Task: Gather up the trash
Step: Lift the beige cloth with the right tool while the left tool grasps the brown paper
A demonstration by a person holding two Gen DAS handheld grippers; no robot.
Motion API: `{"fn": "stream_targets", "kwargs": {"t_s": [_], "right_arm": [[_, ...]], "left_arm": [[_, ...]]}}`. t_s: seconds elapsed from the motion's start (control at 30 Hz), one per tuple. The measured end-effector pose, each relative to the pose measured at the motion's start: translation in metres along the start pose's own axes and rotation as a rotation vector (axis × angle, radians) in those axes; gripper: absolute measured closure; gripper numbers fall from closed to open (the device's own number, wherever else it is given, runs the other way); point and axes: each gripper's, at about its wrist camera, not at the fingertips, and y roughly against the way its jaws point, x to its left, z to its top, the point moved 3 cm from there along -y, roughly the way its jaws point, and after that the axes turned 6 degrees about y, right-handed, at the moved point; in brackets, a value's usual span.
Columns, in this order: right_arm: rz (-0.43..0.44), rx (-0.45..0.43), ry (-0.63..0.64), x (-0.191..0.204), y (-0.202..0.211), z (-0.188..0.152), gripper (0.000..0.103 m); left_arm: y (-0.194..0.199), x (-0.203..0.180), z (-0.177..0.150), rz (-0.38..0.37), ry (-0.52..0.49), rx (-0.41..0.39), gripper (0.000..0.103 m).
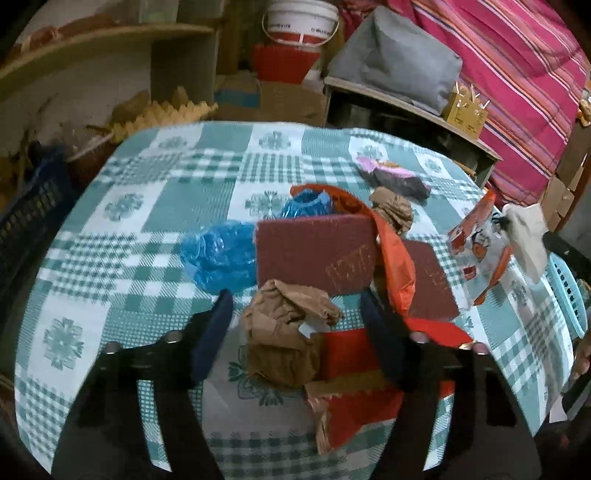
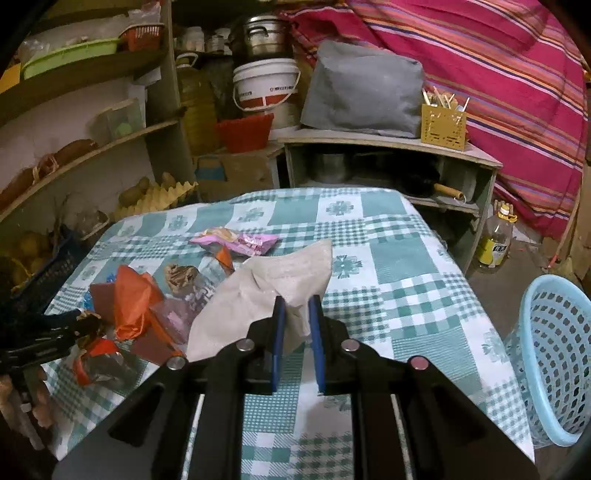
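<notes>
Checked woven tablecloth (image 2: 388, 258) carries the trash; perforated blue plastic basket (image 2: 554, 362) sits off-table at 4 o'clock. Right gripper (image 2: 297, 306), fingers narrow, pinches limp whitish plastic bag (image 2: 266, 291). Left gripper (image 1: 295, 306), fingers wide, straddles crumpled brown paper wad (image 1: 284, 328); maroon scouring pad (image 1: 317, 254) at 12 o'clock w/ blue film (image 1: 221, 254) at 10.

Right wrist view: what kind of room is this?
Probably a cramped home kitchen or storeroom: shelves with a metal pot, a cloth-covered table and a striped mattress.

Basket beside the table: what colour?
Light blue basket, clearest in the right wrist view.
</notes>
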Motion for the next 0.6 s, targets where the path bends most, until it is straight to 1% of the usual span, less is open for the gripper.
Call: {"fn": "stream_targets", "kwargs": {"t_s": [0.03, 0.17, 0.27, 0.37, 0.43, 0.5, 0.6], "right_arm": [[0.0, -0.004, 0.0, 0.0, 0.002, 0.0, 0.089], [-0.007, -0.026, 0.002, -0.007, 0.016, 0.004, 0.089], [-0.016, -0.04, -0.002, -0.013, 0.026, 0.005, 0.089], [-0.023, -0.052, -0.01, -0.021, 0.038, 0.005, 0.089], [-0.028, -0.059, -0.01, -0.026, 0.045, 0.006, 0.094], [-0.035, -0.067, -0.012, -0.033, 0.052, 0.008, 0.094], [-0.042, -0.063, -0.018, -0.045, 0.057, 0.007, 0.094]], "left_arm": [[-0.001, 0.0, -0.001, 0.007, -0.002, 0.004, 0.05], [0.001, 0.001, -0.003, 0.03, -0.013, -0.014, 0.051], [0.008, 0.002, -0.002, 0.056, -0.019, -0.048, 0.051], [0.021, 0.002, 0.0, 0.043, -0.008, -0.088, 0.051], [0.032, -0.001, 0.003, 0.058, -0.02, -0.122, 0.051], [0.043, -0.006, 0.005, 0.062, -0.028, -0.149, 0.051], [0.054, -0.015, 0.007, 0.053, -0.03, -0.168, 0.051]]}}
